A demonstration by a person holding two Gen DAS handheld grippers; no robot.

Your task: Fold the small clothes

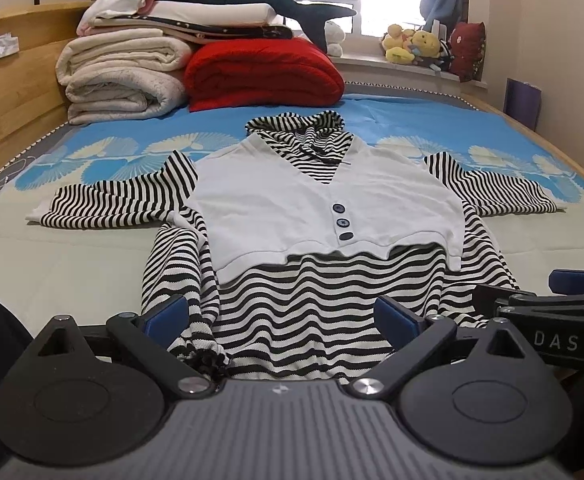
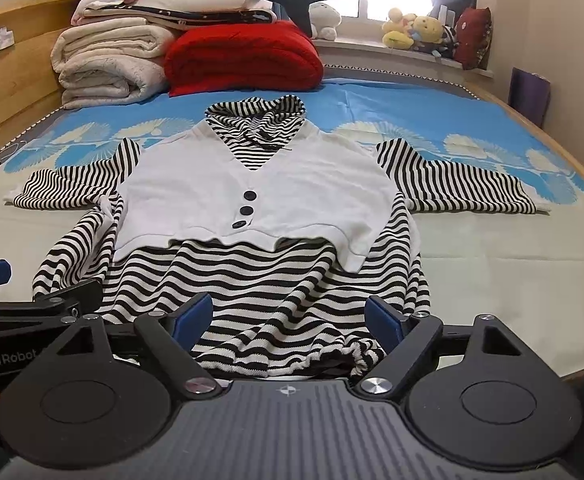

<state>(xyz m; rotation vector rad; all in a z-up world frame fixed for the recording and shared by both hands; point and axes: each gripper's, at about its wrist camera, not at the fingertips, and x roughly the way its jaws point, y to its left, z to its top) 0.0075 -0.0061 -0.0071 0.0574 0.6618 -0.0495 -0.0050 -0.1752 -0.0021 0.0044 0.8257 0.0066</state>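
1. Blue pads up front: the left gripper (image 1: pixel 281 320) stands wide open at the near hem, striped fabric lying between its fingers but nothing pinched.
2. The right gripper (image 2: pixel 289 318) is just beside it, jaws spread wide too, the bunched hem between the pads and no pad pressing on it that I can see.
3. So both tools are empty, lined up side by side at the bottom edge. I read this as the very start of a fold, with the grab not yet made.
4. Further out, the hooded top (image 1: pixel 324 216) lies face up on the bed (image 1: pixel 71 264): a white vest panel with 3 dark buttons over a black-and-white striped body, the 2 sleeves stretched out to either side, the hood at the far end.
5. The left side of the striped body is rumpled and rolled inward, so it is not quite flat.
6. Next move, in my judgement: each gripper closes on its own hem corner, then both lift evenly and carry the hem toward the hood, or the sleeves get tucked in first.
7. Farthest back, folded blankets (image 1: pixel 123 76) and a red quilt (image 1: pixel 263 76) sit well apart from the work.
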